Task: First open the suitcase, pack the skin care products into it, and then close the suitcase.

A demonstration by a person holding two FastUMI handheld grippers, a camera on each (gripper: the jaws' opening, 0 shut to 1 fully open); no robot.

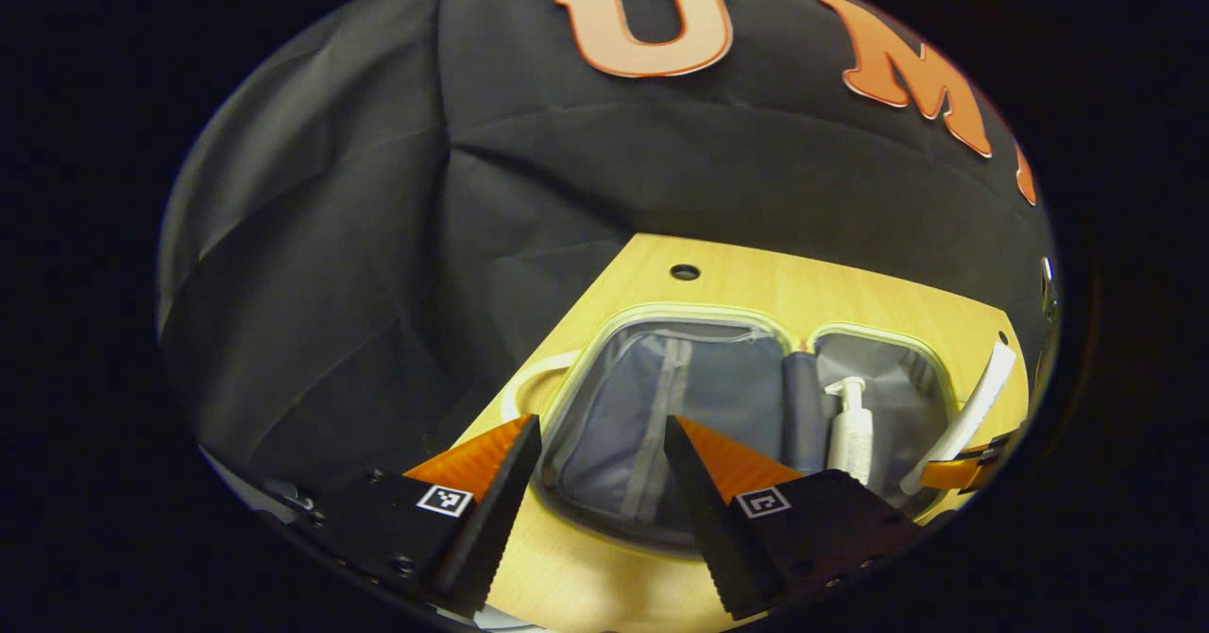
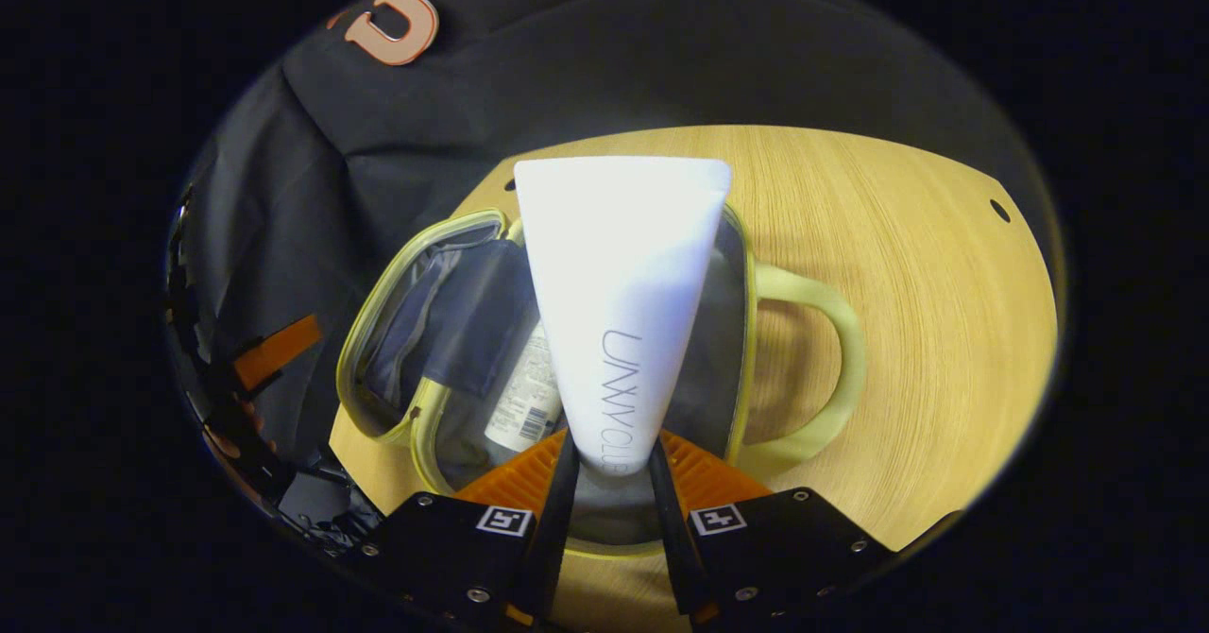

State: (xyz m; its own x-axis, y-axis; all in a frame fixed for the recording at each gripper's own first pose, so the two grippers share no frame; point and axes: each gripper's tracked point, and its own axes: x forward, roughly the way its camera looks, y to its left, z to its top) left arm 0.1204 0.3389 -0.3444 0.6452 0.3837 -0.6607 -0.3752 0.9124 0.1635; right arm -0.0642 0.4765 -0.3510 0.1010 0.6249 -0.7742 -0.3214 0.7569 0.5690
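The small suitcase point(image 1: 614, 326) lies open on the wooden table, pale yellow-green rim around grey lining. A white pump bottle point(image 1: 852, 430) lies in its right half. My left gripper point(image 1: 601, 422) hovers open over the zipped left half, with nothing between its fingers. In the right gripper view, my right gripper point(image 2: 609, 453) is shut on the lower end of a white tube point(image 2: 623, 283), held upright above the open suitcase point(image 2: 746, 331). Beneath the tube a bottle point(image 2: 519, 397) rests in the lining. From the left gripper view, that tube point(image 1: 973, 406) slants at the suitcase's right edge.
The suitcase's looped handle point(image 2: 831, 368) sticks out onto bare wooden table point(image 2: 926, 283). A small round hole point(image 1: 685, 272) sits in the table beyond the case. Black cloth wall closes in behind and to the left of the table point(image 1: 756, 283).
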